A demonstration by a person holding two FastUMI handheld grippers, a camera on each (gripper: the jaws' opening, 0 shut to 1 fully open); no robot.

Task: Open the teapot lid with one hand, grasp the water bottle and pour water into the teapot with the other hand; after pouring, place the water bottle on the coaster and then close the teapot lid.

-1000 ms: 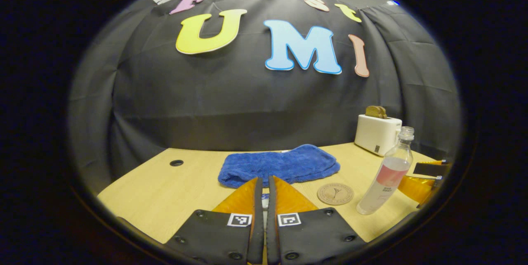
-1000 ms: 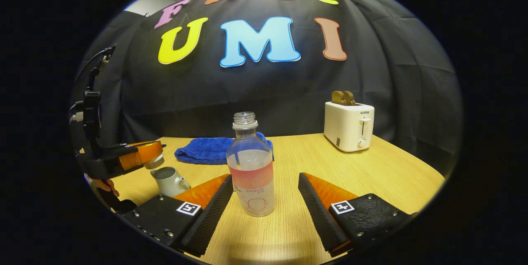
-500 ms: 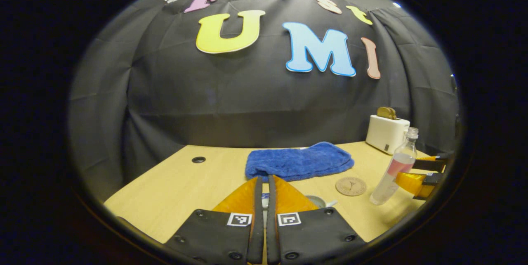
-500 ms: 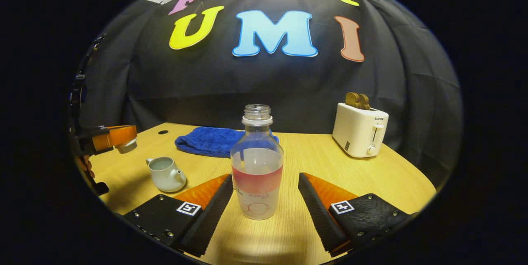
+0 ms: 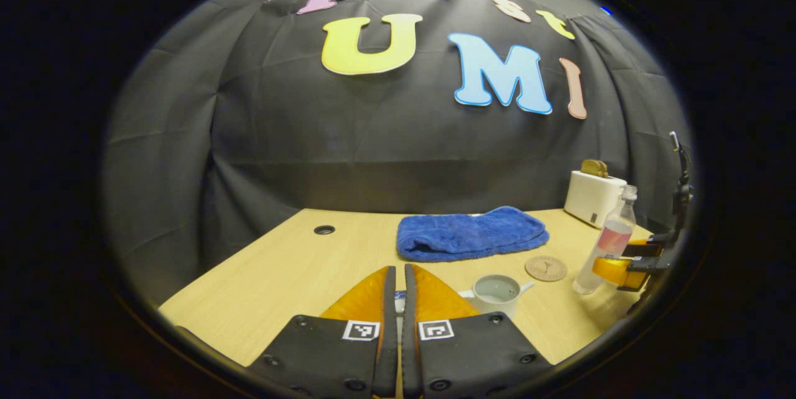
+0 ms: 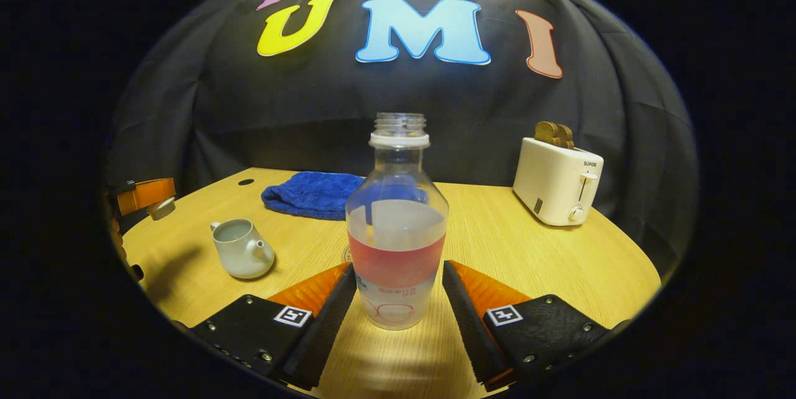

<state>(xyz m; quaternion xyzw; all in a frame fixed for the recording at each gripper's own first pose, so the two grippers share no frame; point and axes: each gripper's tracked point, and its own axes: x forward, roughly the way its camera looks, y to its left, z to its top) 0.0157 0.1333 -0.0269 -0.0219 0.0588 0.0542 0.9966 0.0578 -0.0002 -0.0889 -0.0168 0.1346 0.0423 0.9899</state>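
A clear water bottle [image 6: 398, 231] with a pink label and no cap stands on the table, part full. My right gripper [image 6: 398, 278] has a finger against each side of its lower body. The bottle [image 5: 612, 240] and the right gripper [image 5: 628, 265] also appear at the far right of the left gripper view. The grey teapot [image 6: 239, 250] stands open to the left, spout toward the bottle. My left gripper [image 6: 146, 195] hangs above and left of it, shut on the small teapot lid [image 6: 163, 207]. In the left gripper view its fingers [image 5: 398, 270] are pressed together, the teapot [image 5: 497, 293] lies just right of them and the round coaster [image 5: 546, 268] beyond.
A blue towel [image 5: 472, 234] lies folded near the back of the wooden table [image 6: 528, 262]. A white toaster [image 6: 556, 191] with toast stands at the back right. A cable hole [image 5: 324, 230] is set in the table at the back left.
My left gripper carried the lid left, away from the teapot. My right gripper moved in around the bottle and its fingers drew in from a wide gap onto the bottle's sides.
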